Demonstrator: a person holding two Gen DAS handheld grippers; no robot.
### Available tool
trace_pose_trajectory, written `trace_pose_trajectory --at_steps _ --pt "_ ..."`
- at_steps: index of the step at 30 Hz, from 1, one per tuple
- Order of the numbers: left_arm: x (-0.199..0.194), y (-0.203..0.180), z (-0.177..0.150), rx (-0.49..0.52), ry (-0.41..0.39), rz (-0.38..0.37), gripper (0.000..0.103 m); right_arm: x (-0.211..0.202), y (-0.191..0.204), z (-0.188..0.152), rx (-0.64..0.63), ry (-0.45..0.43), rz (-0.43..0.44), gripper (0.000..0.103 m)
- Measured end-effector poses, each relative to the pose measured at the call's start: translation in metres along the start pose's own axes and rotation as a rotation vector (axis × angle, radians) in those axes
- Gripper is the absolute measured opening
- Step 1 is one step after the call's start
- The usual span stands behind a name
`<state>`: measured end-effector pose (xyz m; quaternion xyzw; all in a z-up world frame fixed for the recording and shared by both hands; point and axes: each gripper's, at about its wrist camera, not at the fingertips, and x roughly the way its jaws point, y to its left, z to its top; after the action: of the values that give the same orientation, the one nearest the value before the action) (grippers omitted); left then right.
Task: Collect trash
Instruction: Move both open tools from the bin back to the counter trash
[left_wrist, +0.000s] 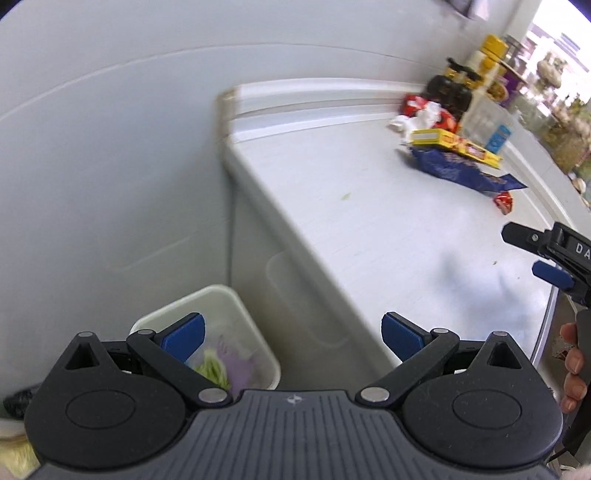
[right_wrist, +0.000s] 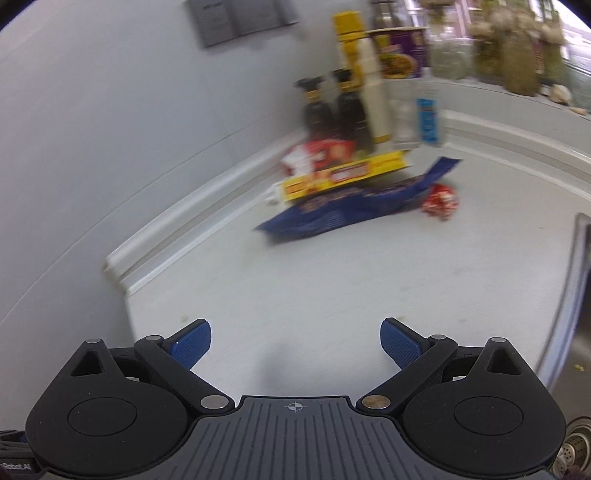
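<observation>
Trash lies in a pile at the far end of the white counter (right_wrist: 332, 295): a blue wrapper (right_wrist: 351, 206), a yellow box (right_wrist: 343, 175) on top of it, a red-and-white packet (right_wrist: 317, 153) behind, and a small crumpled red wrapper (right_wrist: 441, 201) to the right. The same pile shows in the left wrist view, with the blue wrapper (left_wrist: 454, 168) and yellow box (left_wrist: 454, 142). My right gripper (right_wrist: 295, 341) is open and empty over bare counter, well short of the pile. My left gripper (left_wrist: 293, 339) is open and empty above the counter's left edge, over a white bin (left_wrist: 236, 306) on the floor holding green and purple scraps.
Dark sauce bottles (right_wrist: 332, 110), a yellow-capped bottle (right_wrist: 354, 44), a purple cup (right_wrist: 400, 51) and jars stand against the wall behind the pile. A steel sink (right_wrist: 580, 332) lies at the counter's right edge. The right gripper (left_wrist: 550, 254) and a hand (left_wrist: 572, 369) appear at the left view's right side.
</observation>
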<state>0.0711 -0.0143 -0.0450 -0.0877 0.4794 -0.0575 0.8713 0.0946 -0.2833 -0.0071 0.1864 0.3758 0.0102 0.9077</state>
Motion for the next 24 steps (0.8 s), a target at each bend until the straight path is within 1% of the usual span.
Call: trace_pose_trajectory --at_steps 3,6,10,14,15,18,21,24 --pt "0.008 -0.021 0.012 0.040 -0.011 -0.012 0.102 0.000 -0.028 0.007 0.059 -0.014 -0.017 0.100" --pt "0.019 -0.043 0.026 0.084 -0.032 -0.033 0.102 0.005 -0.051 0.013 0.082 -0.030 -0.031 0.100" --pt "0.034 -0.070 0.047 0.171 -0.083 -0.074 0.102 0.013 -0.074 0.021 0.120 -0.037 -0.012 0.100" --pt "0.050 -0.087 0.069 0.270 -0.118 -0.178 0.100 0.027 -0.091 0.032 0.176 -0.032 0.020 0.100" --pt "0.054 -0.092 0.075 0.293 -0.122 -0.188 0.098 0.031 -0.095 0.035 0.182 -0.034 0.022 0.100" --pt "0.069 -0.111 0.092 0.386 -0.142 -0.180 0.095 0.041 -0.102 0.045 0.179 -0.056 0.014 0.100" --pt "0.080 -0.129 0.106 0.486 -0.178 -0.179 0.092 0.052 -0.107 0.056 0.143 -0.079 0.001 0.099" --pt "0.094 -0.142 0.123 0.535 -0.190 -0.185 0.087 0.067 -0.109 0.068 0.075 -0.087 -0.019 0.098"
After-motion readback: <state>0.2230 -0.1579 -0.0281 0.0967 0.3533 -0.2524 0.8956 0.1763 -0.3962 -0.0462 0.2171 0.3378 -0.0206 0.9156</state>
